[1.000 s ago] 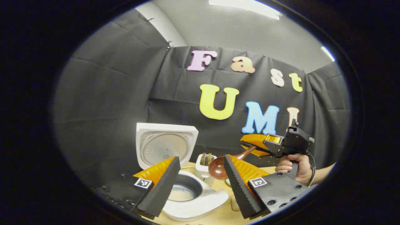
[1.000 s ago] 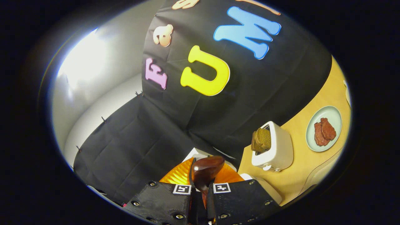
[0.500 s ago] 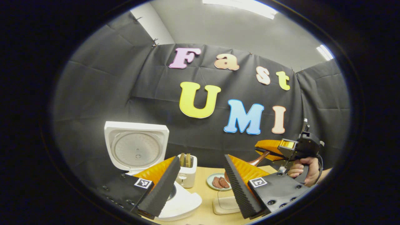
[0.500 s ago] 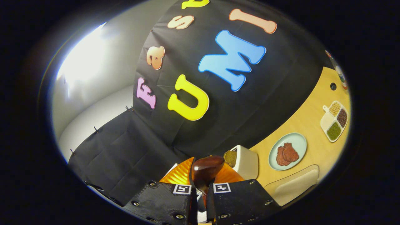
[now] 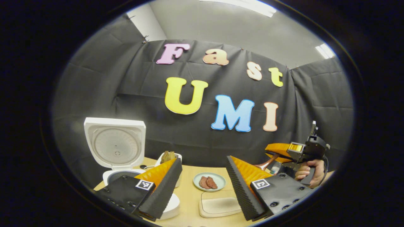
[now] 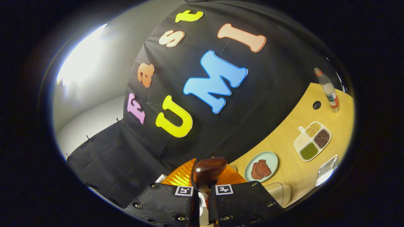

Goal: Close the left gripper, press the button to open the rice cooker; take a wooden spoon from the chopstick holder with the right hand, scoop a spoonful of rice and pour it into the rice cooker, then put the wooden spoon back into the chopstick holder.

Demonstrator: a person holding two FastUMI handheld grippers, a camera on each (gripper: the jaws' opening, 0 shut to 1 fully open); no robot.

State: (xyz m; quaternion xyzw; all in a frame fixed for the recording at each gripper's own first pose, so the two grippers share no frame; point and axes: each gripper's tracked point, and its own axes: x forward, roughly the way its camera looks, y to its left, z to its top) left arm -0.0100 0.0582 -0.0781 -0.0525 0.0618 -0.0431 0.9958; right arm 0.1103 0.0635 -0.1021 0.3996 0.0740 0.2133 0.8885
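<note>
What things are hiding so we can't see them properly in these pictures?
- Rice cooker pot: in the left gripper view, the left gripper covers most of it, so any rice inside can't be seen.
- Wooden spoon: in the right gripper view, the handle is hidden between the right gripper fingers, and the bowl faces away, so its contents can't be seen.
- Toaster: the left gripper hides its lower body.

left gripper (image 5: pixel 203 183) jaws spread wide; right gripper (image 6: pixel 202 186) jaws clamped, held in a hand (image 5: pixel 307 171)
</note>
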